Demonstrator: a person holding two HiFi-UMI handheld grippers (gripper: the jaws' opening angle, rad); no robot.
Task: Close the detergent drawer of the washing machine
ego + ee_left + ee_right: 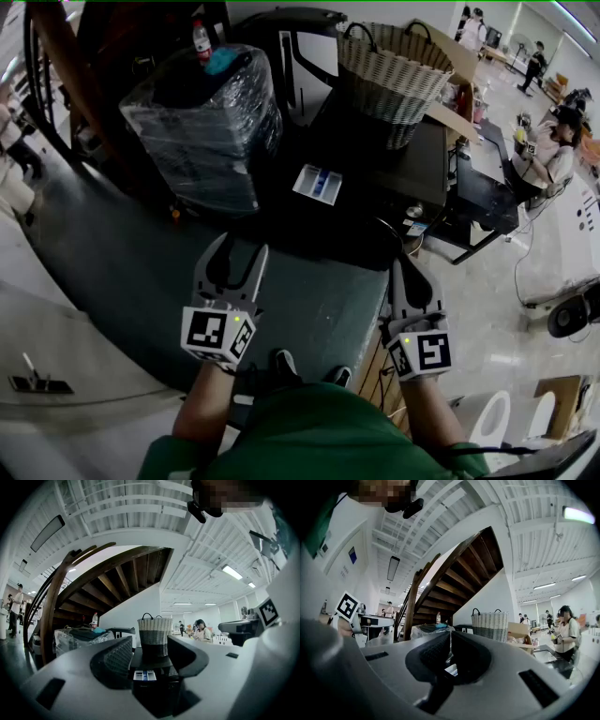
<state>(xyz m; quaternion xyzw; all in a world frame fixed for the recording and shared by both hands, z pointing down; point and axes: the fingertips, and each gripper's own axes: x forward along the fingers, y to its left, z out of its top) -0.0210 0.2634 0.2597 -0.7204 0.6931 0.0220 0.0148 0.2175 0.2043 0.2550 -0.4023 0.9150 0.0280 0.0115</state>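
The detergent drawer (317, 184), white with blue compartments, stands pulled out of the dark washing machine (417, 169) ahead of me. My left gripper (241, 246) is held level, well short of the drawer, open with nothing between its fingers. In the left gripper view the drawer (144, 675) shows low between the open jaws of the left gripper (149, 641). My right gripper (399, 264) hangs to the right of the drawer and nearer to me. It is shut and empty. In the right gripper view the right gripper (450, 637) has its jaw tips meeting.
A wicker basket (394, 80) stands on the washing machine. Left of it is a plastic-wrapped black box (206, 127) with a bottle (201, 37) on top. A dark mat (141, 272) covers the floor before me. People (553, 141) are at desks far right.
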